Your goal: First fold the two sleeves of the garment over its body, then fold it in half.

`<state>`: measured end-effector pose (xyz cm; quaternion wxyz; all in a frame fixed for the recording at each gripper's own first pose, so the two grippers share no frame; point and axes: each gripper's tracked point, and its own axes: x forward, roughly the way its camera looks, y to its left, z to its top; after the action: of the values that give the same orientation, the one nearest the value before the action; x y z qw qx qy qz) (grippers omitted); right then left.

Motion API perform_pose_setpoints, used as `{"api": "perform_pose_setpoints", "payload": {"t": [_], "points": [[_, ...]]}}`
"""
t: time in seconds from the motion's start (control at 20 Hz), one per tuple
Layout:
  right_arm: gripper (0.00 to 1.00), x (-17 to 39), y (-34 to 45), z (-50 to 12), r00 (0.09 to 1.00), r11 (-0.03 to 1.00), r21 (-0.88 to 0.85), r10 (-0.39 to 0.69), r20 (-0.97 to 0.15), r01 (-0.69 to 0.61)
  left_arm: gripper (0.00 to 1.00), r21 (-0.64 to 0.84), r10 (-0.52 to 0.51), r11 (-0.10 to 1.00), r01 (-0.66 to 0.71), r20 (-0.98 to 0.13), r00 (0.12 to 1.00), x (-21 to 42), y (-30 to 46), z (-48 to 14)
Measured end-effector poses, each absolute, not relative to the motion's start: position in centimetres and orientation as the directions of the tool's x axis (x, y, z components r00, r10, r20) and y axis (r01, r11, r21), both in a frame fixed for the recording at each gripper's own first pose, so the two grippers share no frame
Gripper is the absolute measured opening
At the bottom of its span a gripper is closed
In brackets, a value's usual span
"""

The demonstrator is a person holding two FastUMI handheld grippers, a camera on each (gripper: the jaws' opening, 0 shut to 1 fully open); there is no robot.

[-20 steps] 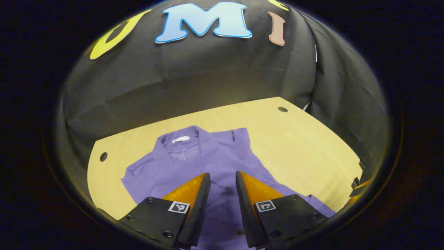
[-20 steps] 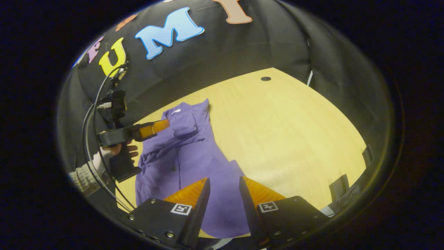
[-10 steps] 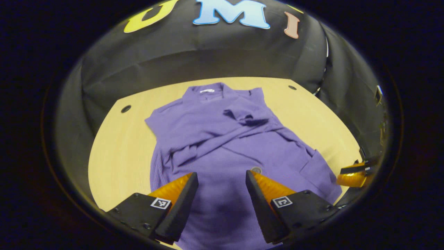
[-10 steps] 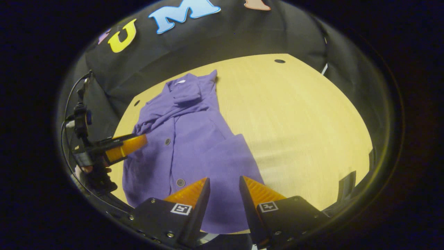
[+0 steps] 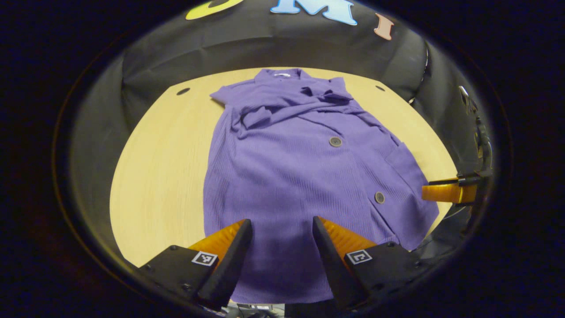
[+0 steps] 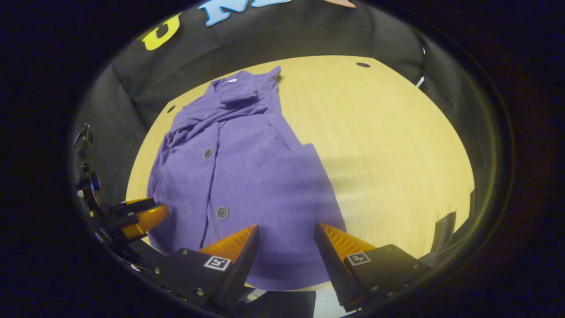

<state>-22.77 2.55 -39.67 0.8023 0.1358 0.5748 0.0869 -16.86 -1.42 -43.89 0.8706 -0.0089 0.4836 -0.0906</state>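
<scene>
Both my claws hang parted and empty, left gripper (image 5: pixel 282 229) and right gripper (image 6: pixel 284 236), above the hem of the purple garment (image 5: pixel 304 172) lying flat on the table (image 5: pixel 163 168). Soft, light knit (probably limp): I'd pinch the hem corners.

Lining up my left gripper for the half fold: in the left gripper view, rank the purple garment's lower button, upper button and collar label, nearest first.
From the left gripper, open above the hem:
1. The lower button, to the right on the purple garment.
2. The upper button, higher up, right of centre.
3. The white collar label, at the far end by the folded sleeves.
</scene>
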Motion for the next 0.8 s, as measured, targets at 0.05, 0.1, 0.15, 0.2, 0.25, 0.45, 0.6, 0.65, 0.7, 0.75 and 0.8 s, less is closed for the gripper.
{"api": "perform_pose_setpoints", "payload": {"t": [0.05,0.1,0.15,0.2,0.25,0.45,0.6,0.65,0.7,0.75,0.8], "points": [[0.80,-23.1,2.5,-39.7,0.315,0.950,0.311,0.290,-0.904,0.016,0.89,-0.101,-0.158,0.985,0.139,-0.848,0.505,-17.6,-1.2,-44.3],[0.80,-23.4,2.6,-39.9,0.305,0.953,0.303,0.284,-0.909,0.018,0.92,-0.101,-0.152,0.986,0.129,-0.854,0.497,-18.1,-1.0,-44.4],[0.80,-23.8,2.5,-39.9,0.296,0.955,0.295,0.277,-0.914,0.020,0.90,-0.101,-0.149,0.987,0.123,-0.860,0.489,-18.6,-0.9,-44.5],[0.80,-24.3,2.4,-40.3,0.280,0.960,0.280,0.262,-0.923,0.025,0.90,-0.095,-0.142,0.988,0.119,-0.865,0.482,-18.9,-0.8,-44.7],[0.80,-24.6,2.7,-40.5,0.266,0.958,0.284,0.267,-0.926,0.027,0.91,-0.087,-0.131,0.990,0.115,-0.874,0.468,-19.0,-0.5,-45.2],[0.95,-26.2,3.1,-41.8,0.208,0.971,0.239,0.230,-0.951,0.020,0.92,-0.022,-0.069,0.993,0.113,-0.901,0.429,-19.5,0.1,-45.9],[0.97,-26.7,2.8,-42.4,0.176,0.985,0.172,0.171,-0.969,-0.013,0.91,-0.017,-0.059,0.995,0.099,-0.899,0.435,-19.0,0.0,-45.8],[0.97,-26.6,2.9,-42.3,0.172,0.988,0.153,0.157,-0.973,-0.036,0.91,-0.023,-0.062,0.995,0.092,-0.897,0.437,-19.0,0.0,-45.9],[0.99,-26.6,3.2,-42.4,0.167,0.987,0.145,0.154,-0.974,-0.063,0.91,-0.024,-0.060,0.996,0.089,-0.898,0.437,-18.9,0.0,-45.8],[0.99,-26.6,3.4,-42.4,0.169,0.987,0.140,0.151,-0.974,-0.077,0.91,-0.024,-0.061,0.996,0.090,-0.896,0.440,-19.0,-0.1,-45.9],[0.97,-26.5,3.6,-42.3,0.169,0.986,0.141,0.155,-0.973,-0.091,0.91,-0.020,-0.060,0.995,0.094,-0.896,0.440,-18.9,-0.1,-45.9]]}}
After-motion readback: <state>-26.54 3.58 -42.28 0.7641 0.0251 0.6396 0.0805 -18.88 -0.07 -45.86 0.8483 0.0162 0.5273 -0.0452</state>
